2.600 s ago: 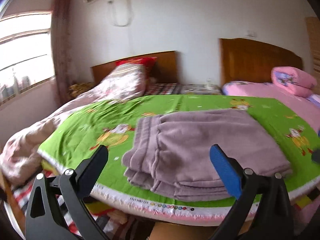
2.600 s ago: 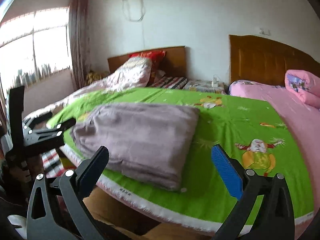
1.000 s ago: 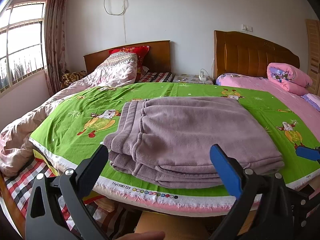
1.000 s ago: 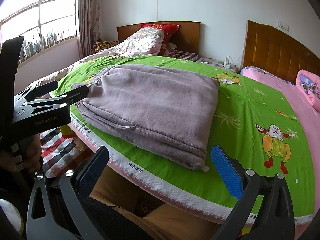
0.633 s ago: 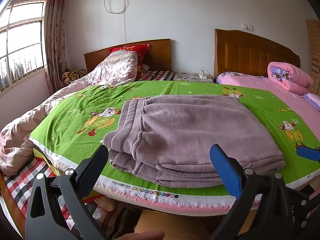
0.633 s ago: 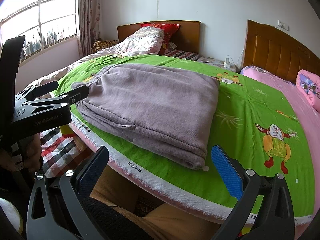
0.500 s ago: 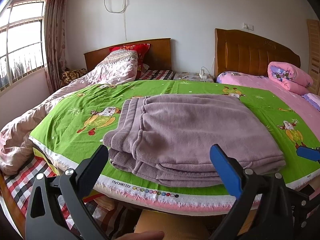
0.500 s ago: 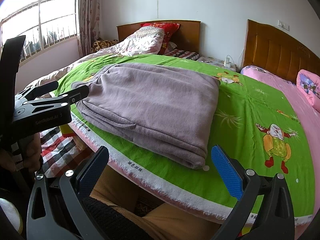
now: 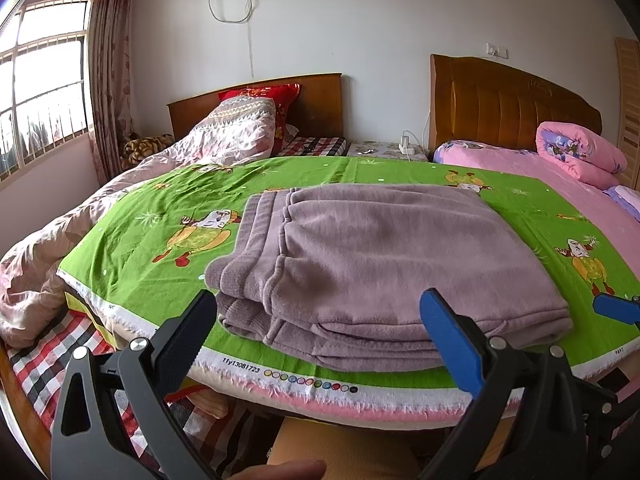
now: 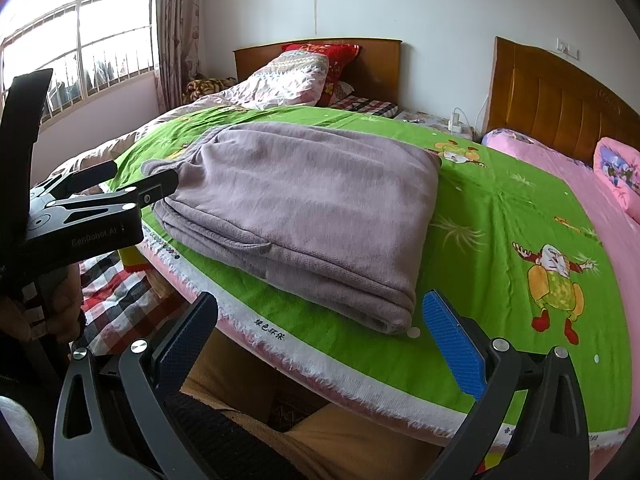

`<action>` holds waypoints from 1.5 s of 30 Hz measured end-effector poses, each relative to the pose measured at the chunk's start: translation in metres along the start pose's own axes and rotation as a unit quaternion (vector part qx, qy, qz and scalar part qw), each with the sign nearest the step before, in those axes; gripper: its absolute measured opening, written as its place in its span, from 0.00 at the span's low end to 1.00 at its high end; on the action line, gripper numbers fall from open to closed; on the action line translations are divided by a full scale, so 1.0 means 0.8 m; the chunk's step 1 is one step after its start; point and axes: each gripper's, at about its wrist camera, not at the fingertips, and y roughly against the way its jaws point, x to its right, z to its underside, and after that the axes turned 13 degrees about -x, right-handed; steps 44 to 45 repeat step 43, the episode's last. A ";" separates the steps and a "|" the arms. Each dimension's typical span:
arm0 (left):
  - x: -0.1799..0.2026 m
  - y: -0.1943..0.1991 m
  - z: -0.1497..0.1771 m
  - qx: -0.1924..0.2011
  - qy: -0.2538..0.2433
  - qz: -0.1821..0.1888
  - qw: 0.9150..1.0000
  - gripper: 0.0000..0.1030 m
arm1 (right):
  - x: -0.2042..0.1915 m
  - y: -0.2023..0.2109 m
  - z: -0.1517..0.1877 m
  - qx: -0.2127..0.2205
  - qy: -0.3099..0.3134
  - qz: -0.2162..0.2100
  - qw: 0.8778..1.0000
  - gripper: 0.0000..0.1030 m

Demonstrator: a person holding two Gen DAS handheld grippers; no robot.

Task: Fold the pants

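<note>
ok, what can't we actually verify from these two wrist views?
- Underside and inner layers of the folded pants: hidden by the top layer in both views.
- Fabric print on the green sheet edge: too small to read in the right wrist view.
- Person: only a hand shows, the rest cut off by the frame.

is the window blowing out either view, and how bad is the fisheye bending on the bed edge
Left wrist view: the window is washed out white, and the green sheet edge bows into a curve. Right wrist view: the window glares less, its bars still show, and the pants stay sharp; dark corners frame both views.
</note>
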 end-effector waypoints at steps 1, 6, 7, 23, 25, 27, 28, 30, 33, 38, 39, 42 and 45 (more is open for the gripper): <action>0.000 0.000 0.001 -0.001 0.000 0.000 1.000 0.99 | 0.000 0.000 0.000 0.000 0.000 0.000 1.000 0.96; 0.000 -0.001 0.000 -0.002 0.000 0.000 1.000 0.99 | 0.000 -0.001 0.001 -0.001 0.000 -0.001 1.000 0.96; 0.000 -0.001 0.001 -0.002 0.000 0.000 1.000 0.99 | 0.000 -0.001 0.001 0.000 0.000 -0.001 1.000 0.96; -0.004 -0.003 0.001 -0.005 0.000 0.000 1.000 0.99 | 0.002 -0.002 0.002 -0.002 0.000 -0.002 1.000 0.96; -0.004 -0.003 0.002 -0.005 0.001 0.000 1.000 0.99 | 0.002 -0.002 0.003 -0.002 0.000 -0.002 1.000 0.96; -0.005 -0.003 0.002 -0.006 0.001 0.000 1.000 0.99 | 0.002 -0.002 0.002 -0.002 0.001 -0.002 1.000 0.96; -0.006 -0.003 0.002 -0.006 0.002 0.000 1.000 0.99 | 0.002 -0.003 0.003 -0.002 0.001 -0.002 1.000 0.96; -0.008 -0.004 0.002 -0.006 0.004 -0.001 1.000 0.99 | 0.002 -0.002 0.003 -0.002 0.001 -0.002 1.000 0.96; -0.011 -0.004 0.002 -0.008 0.013 -0.005 1.000 0.99 | 0.003 -0.002 0.003 -0.002 0.000 -0.002 1.000 0.96; -0.015 -0.006 -0.001 -0.008 0.021 -0.005 1.000 0.99 | 0.006 -0.003 0.005 0.000 -0.002 -0.005 1.000 0.96; -0.017 -0.005 -0.001 -0.009 0.022 -0.003 1.000 0.99 | 0.006 -0.002 0.007 0.002 -0.005 -0.005 1.000 0.96; -0.024 -0.003 -0.004 -0.003 0.029 -0.024 0.999 0.99 | 0.017 0.010 0.005 0.024 -0.019 0.000 1.000 0.96; -0.033 -0.002 -0.006 0.002 0.041 -0.035 0.999 0.99 | 0.026 0.022 0.007 0.045 -0.035 0.007 0.998 0.96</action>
